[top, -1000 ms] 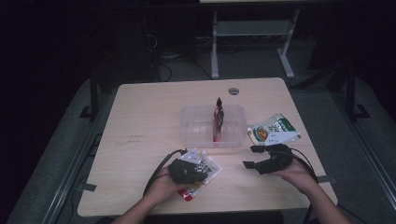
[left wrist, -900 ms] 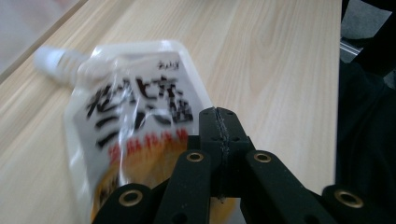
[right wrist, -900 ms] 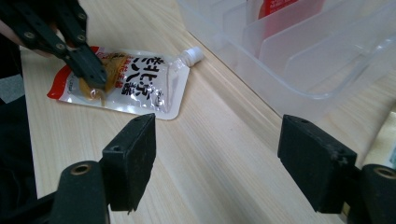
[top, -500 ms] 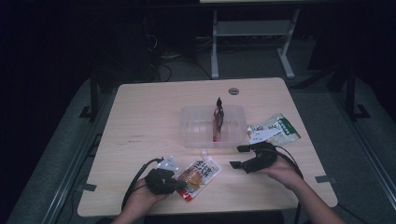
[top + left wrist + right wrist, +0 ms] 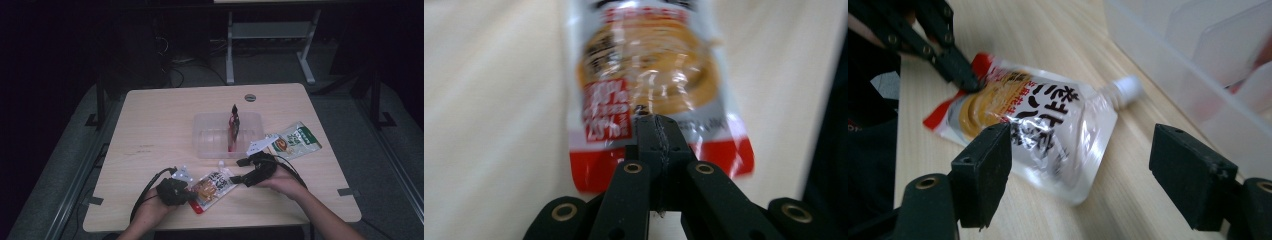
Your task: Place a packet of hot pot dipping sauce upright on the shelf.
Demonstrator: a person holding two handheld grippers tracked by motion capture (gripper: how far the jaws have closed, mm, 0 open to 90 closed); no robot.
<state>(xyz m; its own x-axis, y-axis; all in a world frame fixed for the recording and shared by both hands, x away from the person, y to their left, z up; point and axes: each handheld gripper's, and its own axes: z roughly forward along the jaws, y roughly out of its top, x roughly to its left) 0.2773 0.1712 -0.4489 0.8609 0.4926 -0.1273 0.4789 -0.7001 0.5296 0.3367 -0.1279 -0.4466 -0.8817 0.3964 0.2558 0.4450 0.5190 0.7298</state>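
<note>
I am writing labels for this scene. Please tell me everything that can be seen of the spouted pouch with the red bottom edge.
The pouch is a soft, glossy plastic sachet, clear and white, with a brownish food picture, black characters, a red band at its bottom and a white screw cap at the other end. It lies flat on the wooden table, cap towards the clear plastic bin. The left gripper is shut on its red end. The right gripper is open near its spout end, not touching it.
</note>
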